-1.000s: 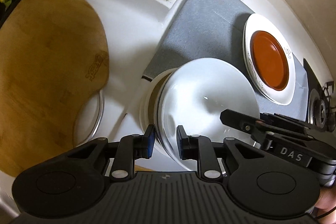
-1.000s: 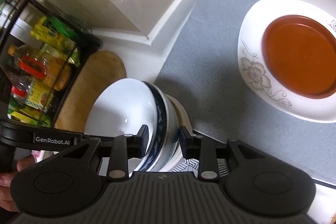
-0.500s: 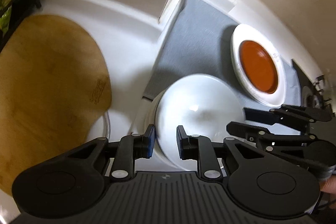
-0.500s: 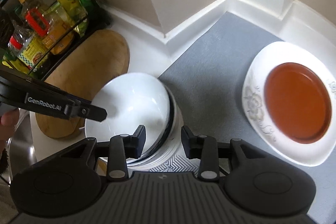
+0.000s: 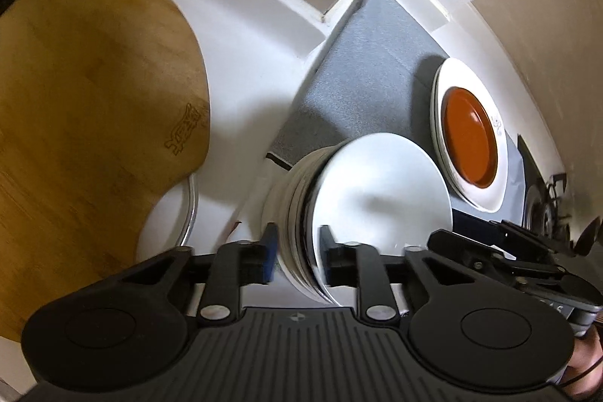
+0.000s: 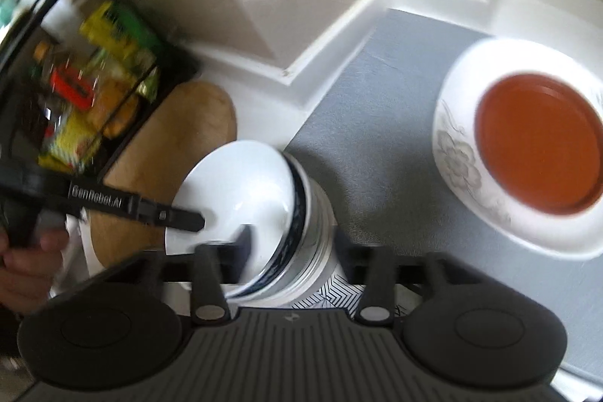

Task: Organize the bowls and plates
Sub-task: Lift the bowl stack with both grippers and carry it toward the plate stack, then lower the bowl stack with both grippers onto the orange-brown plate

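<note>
A stack of bowls stands at the near corner of the grey mat (image 5: 361, 78), topped by a plain white bowl (image 5: 380, 191) (image 6: 241, 183) nested above a blue-rimmed one. My left gripper (image 5: 297, 247) straddles the stack's near rims; its jaws are opening, and the pads stand just off the rims between them. From the other side, my right gripper (image 6: 292, 243) straddles the rim too, its jaws opening wide and clear of it. Farther along the mat an orange plate (image 5: 469, 138) (image 6: 539, 145) lies on a white flowered plate (image 6: 452, 153).
A wooden cutting board (image 5: 94, 100) (image 6: 169, 145) covers the counter left of the stack, partly over a metal-rimmed basin (image 5: 190, 213). A black rack of packets and bottles (image 6: 86, 81) stands behind it. A stove burner (image 5: 546, 213) lies past the mat. Walls close the back.
The top white bowl, tilted a second ago, now sits level in the stack. Both grippers' jaws have widened off its rim, the right one much more.
</note>
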`<state>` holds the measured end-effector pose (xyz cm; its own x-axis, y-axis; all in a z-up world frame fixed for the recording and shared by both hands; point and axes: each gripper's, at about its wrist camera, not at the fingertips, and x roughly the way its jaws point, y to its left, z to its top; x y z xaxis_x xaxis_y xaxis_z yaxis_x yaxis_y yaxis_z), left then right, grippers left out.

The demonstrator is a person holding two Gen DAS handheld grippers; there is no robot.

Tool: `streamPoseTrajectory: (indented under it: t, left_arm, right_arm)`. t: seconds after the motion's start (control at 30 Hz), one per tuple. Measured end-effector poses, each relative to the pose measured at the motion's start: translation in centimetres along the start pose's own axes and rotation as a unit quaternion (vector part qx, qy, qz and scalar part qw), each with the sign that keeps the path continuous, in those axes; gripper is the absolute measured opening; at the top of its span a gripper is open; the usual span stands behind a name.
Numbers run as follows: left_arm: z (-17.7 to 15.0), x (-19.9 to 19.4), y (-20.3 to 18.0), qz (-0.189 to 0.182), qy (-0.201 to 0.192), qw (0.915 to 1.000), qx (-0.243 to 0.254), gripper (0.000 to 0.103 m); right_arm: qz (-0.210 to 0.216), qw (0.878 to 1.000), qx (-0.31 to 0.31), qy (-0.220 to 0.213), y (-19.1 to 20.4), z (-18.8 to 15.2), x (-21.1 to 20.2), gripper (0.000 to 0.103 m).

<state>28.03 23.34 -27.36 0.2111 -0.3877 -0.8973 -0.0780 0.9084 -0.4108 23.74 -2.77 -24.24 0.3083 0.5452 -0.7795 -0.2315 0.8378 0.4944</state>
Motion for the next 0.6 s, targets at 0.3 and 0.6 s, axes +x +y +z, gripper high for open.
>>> streamPoseTrajectory:
  t: [0.3, 0.6]
  left_arm:
    - [0.4, 4.6, 1.0, -0.026, 0.045, 0.9978, -0.041, 0.059]
    - [0.1, 3.4, 0.6, -0.012, 0.045, 0.9981, -0.039, 0.041]
  right_arm:
    - [0.042, 0.994, 0.099, 0.029, -2.7, -1.8, 4.5, 0.073]
    - [0.048, 0.994, 0.089, 0.029, -2.1, -2.6, 4.3, 0.054]
